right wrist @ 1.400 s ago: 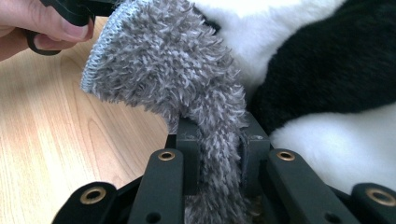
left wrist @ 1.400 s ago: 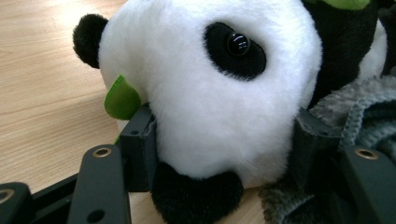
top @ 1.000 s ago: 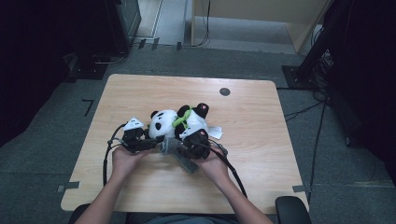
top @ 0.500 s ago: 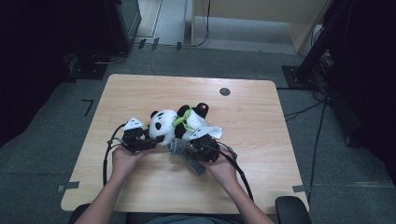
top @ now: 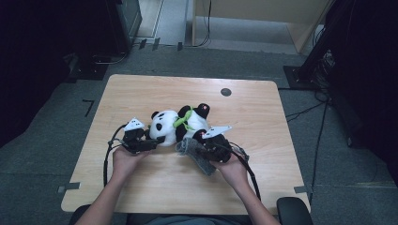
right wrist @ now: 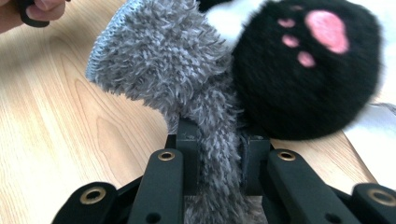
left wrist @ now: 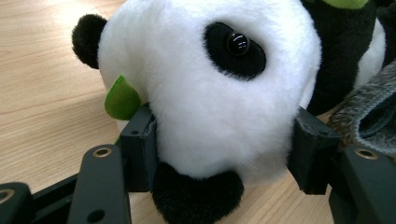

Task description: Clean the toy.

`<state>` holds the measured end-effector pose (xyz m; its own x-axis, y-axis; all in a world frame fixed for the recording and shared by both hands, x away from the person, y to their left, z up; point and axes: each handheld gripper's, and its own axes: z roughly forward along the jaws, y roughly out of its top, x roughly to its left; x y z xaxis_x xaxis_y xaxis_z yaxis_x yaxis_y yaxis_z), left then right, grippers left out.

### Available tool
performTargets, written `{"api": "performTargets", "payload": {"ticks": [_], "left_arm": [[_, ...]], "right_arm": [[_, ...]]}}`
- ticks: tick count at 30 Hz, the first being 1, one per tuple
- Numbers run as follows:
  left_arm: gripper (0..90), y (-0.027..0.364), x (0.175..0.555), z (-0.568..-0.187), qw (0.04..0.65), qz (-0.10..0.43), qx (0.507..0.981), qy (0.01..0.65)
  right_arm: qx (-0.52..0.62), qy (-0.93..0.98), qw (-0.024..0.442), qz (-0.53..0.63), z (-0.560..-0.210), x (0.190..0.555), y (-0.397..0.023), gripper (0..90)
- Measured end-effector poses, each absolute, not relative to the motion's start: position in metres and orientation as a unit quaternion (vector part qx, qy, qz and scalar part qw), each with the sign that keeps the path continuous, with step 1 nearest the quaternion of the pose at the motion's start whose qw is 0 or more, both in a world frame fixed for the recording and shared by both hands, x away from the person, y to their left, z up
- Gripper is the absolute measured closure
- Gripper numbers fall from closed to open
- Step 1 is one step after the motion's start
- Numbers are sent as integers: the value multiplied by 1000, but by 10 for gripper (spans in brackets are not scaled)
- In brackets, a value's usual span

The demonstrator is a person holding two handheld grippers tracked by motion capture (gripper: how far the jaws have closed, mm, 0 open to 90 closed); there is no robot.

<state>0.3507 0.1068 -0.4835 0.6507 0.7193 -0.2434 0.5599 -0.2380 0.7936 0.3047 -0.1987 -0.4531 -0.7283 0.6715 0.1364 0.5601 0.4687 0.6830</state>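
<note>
We see a plush panda (top: 180, 125) lying on its side on the wooden counter (top: 141, 93), with a person's two hands working on it from the near edge. The left gripper (top: 146, 143) grasps the panda's white head: in the left gripper view its two black fingers (left wrist: 140, 144) press into the fur on either side of the face (left wrist: 210, 93), the black nose patch sitting low between them and a green felt leaf (left wrist: 121, 99) just outside the one on the picture's left. The right gripper (top: 206, 151) is clenched on a grey fuzzy sock (top: 196, 155); in the right gripper view the sock (right wrist: 187, 93) rises from between the tightly closed fingers (right wrist: 187, 144), pinched into a narrow strip there and widening above them to a ribbed cuff. Just beside the sock, above the finger on the picture's right, is the panda's black foot (right wrist: 303, 70) with pink paw pads, touching the sock's fur. Beyond the fingers the sock's free end rests on the counter near the panda's body.
</note>
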Motion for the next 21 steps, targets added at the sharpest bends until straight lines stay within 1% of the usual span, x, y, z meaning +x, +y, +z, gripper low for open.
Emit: {"api": "performTargets", "payload": {"ticks": [9,21], "left_arm": [[369,107,351,-483,462,85,782,409],[370,107,351,-484,463,84,782,409]], "right_arm": [[355,859,86,359,-454,304,-217,747],[380,853,91,346,-457,307,-239,747]]}}
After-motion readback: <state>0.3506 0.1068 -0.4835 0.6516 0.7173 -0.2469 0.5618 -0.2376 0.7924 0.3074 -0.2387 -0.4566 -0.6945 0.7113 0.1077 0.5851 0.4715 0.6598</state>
